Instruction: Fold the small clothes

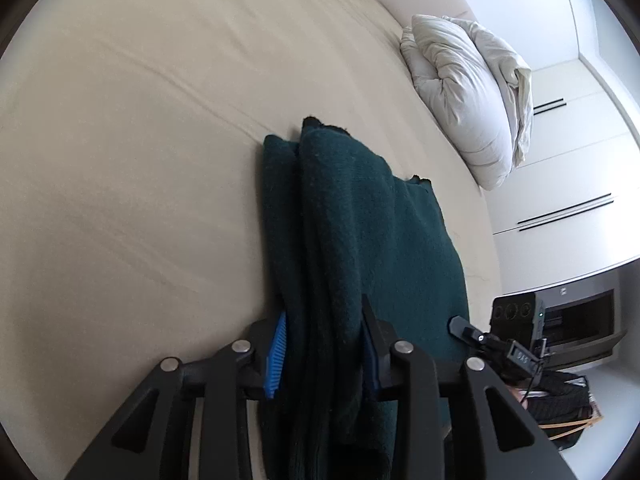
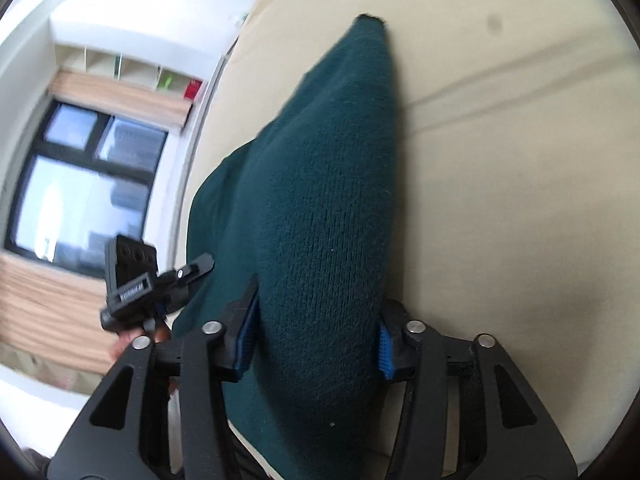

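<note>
Here my left gripper [image 1: 324,354] pinches a thick bunch of the green knit [image 1: 360,220], and my right gripper [image 2: 316,346] seems to clamp its other end, though blur hides the contact. The knit trails away across the beige bed [image 1: 140,140]; beyond lies a white pillow [image 1: 464,92].

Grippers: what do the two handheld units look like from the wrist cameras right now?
Both are matte black. The left gripper and right gripper share angular linkage arms with triangular cut-outs, round silver pivot pins and ribbed blue pads inside the fingers. Seen from the side, each carries a boxy black module with small, unreadable lettering. No sleeves are visible.
</note>
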Motion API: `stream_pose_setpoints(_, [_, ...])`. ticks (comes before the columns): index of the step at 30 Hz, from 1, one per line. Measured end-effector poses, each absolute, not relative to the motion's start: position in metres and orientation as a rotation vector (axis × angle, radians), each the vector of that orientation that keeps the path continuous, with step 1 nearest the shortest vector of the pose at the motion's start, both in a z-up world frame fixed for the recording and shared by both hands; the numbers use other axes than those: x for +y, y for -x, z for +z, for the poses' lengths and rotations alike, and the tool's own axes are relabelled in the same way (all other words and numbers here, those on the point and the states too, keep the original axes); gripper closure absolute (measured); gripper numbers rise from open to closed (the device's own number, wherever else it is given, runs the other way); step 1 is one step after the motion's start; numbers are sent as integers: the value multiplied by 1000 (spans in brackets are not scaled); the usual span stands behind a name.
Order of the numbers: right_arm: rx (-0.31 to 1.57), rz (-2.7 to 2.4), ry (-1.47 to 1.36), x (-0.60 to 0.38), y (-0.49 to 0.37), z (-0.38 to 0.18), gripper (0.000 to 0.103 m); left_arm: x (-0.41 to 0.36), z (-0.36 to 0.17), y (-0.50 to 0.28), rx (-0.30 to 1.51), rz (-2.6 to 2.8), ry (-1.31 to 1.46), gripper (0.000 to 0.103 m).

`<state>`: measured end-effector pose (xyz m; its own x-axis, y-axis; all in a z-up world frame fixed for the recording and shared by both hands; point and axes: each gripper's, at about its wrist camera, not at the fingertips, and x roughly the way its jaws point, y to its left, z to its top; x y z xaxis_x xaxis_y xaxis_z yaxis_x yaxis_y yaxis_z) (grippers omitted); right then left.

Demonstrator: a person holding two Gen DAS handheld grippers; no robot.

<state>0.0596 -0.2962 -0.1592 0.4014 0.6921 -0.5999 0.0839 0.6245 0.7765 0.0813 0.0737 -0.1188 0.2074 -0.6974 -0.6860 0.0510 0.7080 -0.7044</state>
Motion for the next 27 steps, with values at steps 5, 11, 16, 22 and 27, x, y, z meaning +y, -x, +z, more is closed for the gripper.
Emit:
stream_pose_setpoints(5, [1098,384,-801,-294,-51,-148,53,77,-73,-58,1089,-436,409,44])
stream_pose_setpoints(11, [987,163,-527,-298,-8,-95,53,54,1,0,723,-190,21,0])
stream_pose_setpoints(16, [857,-7,-250,-286,30,-38,29,25,49,42,486,-49,-155,0])
stream_pose_setpoints(22, [530,-164,-98,-250,72,35,1,11,78,76,397,109,-253,0])
stream_pose_setpoints(27, [419,-255,-46,-237,88,68,0,22,85,65,540,54,-69,0])
